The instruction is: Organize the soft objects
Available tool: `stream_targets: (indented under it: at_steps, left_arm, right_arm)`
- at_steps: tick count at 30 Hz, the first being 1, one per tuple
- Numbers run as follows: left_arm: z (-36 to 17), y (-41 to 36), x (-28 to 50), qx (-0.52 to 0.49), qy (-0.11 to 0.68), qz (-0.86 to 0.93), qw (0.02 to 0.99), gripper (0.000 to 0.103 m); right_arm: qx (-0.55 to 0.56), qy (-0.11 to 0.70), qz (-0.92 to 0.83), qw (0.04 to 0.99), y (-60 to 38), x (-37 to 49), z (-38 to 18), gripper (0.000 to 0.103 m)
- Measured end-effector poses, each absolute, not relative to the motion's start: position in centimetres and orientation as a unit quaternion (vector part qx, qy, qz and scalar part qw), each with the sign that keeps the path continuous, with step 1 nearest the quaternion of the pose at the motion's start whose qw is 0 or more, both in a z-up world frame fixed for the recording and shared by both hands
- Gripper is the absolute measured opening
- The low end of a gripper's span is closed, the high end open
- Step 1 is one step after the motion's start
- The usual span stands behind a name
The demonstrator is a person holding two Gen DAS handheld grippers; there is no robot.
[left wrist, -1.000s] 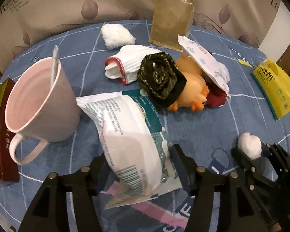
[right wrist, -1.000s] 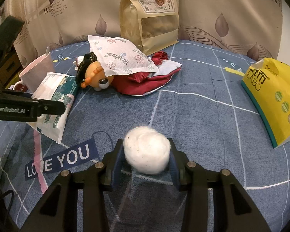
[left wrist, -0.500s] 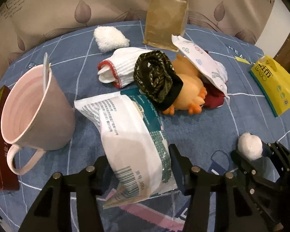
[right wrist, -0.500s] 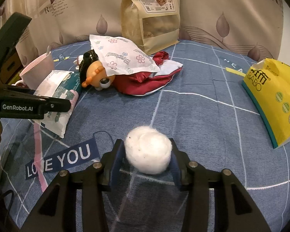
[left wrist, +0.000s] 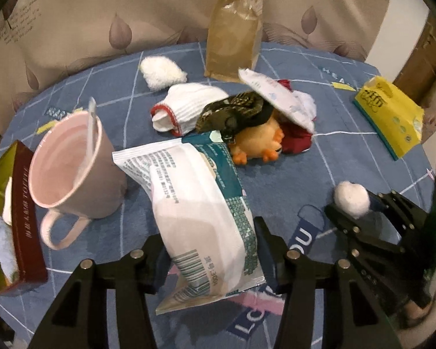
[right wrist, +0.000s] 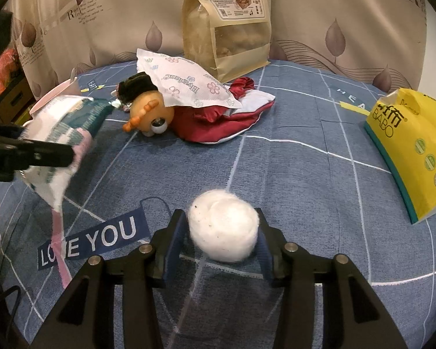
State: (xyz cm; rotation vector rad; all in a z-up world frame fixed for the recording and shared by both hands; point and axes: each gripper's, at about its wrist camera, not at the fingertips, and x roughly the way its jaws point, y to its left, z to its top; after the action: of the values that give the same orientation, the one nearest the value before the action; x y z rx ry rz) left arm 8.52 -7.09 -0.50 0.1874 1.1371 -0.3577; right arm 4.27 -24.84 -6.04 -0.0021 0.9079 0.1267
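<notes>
A white and teal plastic packet (left wrist: 200, 192) hangs tilted above the blue cloth, and my left gripper (left wrist: 210, 241) is shut on its lower part. The right wrist view shows that packet (right wrist: 64, 119) raised at the left. My right gripper (right wrist: 222, 241) is shut on a white cotton ball (right wrist: 223, 232), just above the cloth; the ball (left wrist: 350, 200) also shows at the right in the left wrist view. Behind lie an orange plush toy (left wrist: 258, 142), a red-trimmed white sock (left wrist: 189, 107), a dark patterned roll (left wrist: 232, 110), a floral tissue packet (right wrist: 186, 84), a red cloth (right wrist: 218, 119) and a white fluffy piece (left wrist: 161, 72).
A pink mug (left wrist: 72, 168) with a spoon stands left of the packet, beside a dark red box (left wrist: 26, 212). A tall brown snack bag (right wrist: 226, 20) stands at the back. A yellow tissue pack (right wrist: 415, 145) lies at the right. Patterned fabric rises behind the blue tablecloth (right wrist: 305, 174).
My left gripper's fingers have closed in on the packet and raised it, so its near end is off the cloth. The right gripper and its cotton ball have kept still.
</notes>
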Motion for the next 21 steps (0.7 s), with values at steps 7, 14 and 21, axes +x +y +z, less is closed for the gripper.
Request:
stream_targets:
  at_steps: [7,14,21]
  left_arm:
    - [1.8,-5.9,7.7,0.087,0.526,-0.175,0.828,0.052]
    - [4.5,-3.5,8.7,0.075,0.505,-0.151,0.846,0.052]
    - [6.1,2.7,11.7,0.067,0.493,-0.074,0.865,0.052]
  right_arm:
    - [-0.001,0.438,0.061,0.897,-24.8,4.3,-6.1,0.045]
    - [-0.002,0.438,0.061,0.897,-24.6,4.2,-6.1,0.045]
    - [-0.003,0.438,0.06,0.897,-24.6,4.2,-6.1,0.045]
